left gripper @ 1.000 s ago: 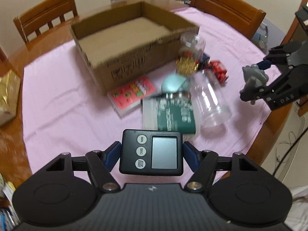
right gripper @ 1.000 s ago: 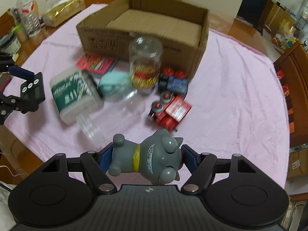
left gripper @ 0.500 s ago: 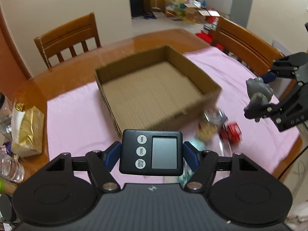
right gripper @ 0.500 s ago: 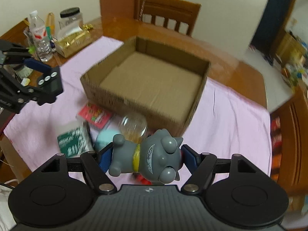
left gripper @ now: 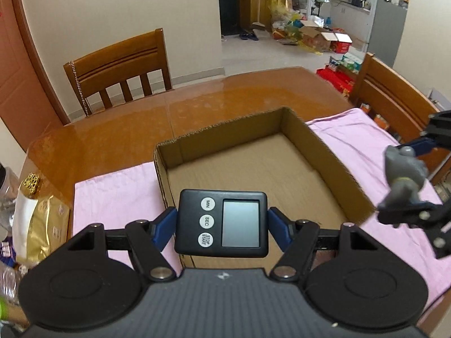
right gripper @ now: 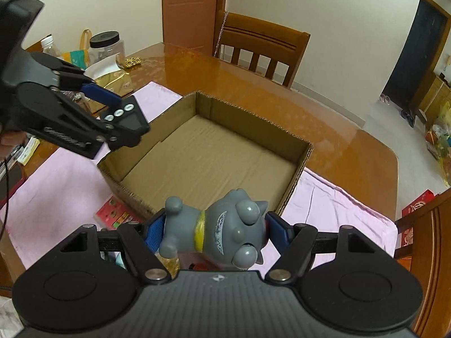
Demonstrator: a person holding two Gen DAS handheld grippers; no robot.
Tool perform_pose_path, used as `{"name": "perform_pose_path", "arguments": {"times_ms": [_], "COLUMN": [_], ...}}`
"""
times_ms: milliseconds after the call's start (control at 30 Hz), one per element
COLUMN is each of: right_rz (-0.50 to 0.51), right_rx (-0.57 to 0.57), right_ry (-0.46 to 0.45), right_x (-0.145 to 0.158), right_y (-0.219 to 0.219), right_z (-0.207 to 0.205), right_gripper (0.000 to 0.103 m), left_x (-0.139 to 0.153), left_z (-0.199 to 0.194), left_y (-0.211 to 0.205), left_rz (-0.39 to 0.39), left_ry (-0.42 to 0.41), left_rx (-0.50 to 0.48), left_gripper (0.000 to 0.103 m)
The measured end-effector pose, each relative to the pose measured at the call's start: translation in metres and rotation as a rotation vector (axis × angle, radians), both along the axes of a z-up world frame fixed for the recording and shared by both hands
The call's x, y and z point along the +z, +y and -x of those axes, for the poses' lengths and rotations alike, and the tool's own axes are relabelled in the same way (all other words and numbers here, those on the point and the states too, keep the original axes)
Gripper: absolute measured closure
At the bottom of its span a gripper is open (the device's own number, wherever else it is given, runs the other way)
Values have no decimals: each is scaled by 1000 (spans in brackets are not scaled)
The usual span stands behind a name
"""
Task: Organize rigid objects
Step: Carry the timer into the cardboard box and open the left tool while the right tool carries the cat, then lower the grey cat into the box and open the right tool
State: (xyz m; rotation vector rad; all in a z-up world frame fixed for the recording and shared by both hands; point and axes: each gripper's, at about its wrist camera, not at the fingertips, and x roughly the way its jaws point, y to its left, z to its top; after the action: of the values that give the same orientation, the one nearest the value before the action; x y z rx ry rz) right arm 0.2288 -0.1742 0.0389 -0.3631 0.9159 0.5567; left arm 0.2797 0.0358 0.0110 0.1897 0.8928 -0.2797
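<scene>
My left gripper point(left gripper: 222, 226) is shut on a black digital timer point(left gripper: 221, 222) and holds it above the near wall of an open, empty cardboard box point(left gripper: 296, 129). My right gripper point(right gripper: 214, 231) is shut on a grey cat figurine point(right gripper: 217, 229) with a yellow collar, held above the box's point(right gripper: 304, 152) near corner. The right gripper and cat also show in the left wrist view point(left gripper: 403, 186), at the box's right side. The left gripper with the timer point(right gripper: 126, 118) shows in the right wrist view, over the box's left wall.
The box stands on a pink cloth point(left gripper: 112, 194) on a wooden table point(left gripper: 225, 95). A gold bag point(left gripper: 39, 219) and a jar point(right gripper: 107, 48) stand at the table's left. A red card pack point(right gripper: 112, 211) lies by the box. Wooden chairs point(left gripper: 118, 64) surround the table.
Both grippers have risen and moved forward over the box, each still holding its object. The loose items in front of the box have dropped out of view.
</scene>
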Motion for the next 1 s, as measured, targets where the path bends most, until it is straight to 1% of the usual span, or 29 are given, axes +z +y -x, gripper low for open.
{"name": "perform_pose_path", "arguments": {"times_ms": [333, 400, 433, 500, 667, 800, 867, 1000], "right_rz": [-10, -9, -8, -6, -2, -1, 0, 6], "right_rx": [-36, -43, -45, -48, -58, -60, -57, -56], "right_ry": [-5, -2, -1, 2, 16, 30, 39, 58], "right_x": [0, 0, -1, -2, -9, -15, -18, -24], "right_y": [-7, -9, -9, -9, -7, -3, 0, 6], "right_z": [-26, -29, -31, -35, -47, -55, -62, -74], "right_gripper": [26, 26, 26, 26, 26, 26, 26, 26], "left_x": [-40, -42, -42, -40, -28, -16, -12, -7], "left_z": [-63, -70, -73, -76, -67, -47, -35, -9], "left_y": [-5, -5, -4, -2, 8, 19, 26, 39], "left_rz": [-2, 6, 6, 9, 36, 61, 76, 77], "left_ry": [42, 20, 8, -12, -52, -77, -90, -119], "left_rx": [69, 86, 94, 113, 138, 153, 163, 195], "left_gripper": [34, 25, 18, 16, 5, 4, 2, 1]}}
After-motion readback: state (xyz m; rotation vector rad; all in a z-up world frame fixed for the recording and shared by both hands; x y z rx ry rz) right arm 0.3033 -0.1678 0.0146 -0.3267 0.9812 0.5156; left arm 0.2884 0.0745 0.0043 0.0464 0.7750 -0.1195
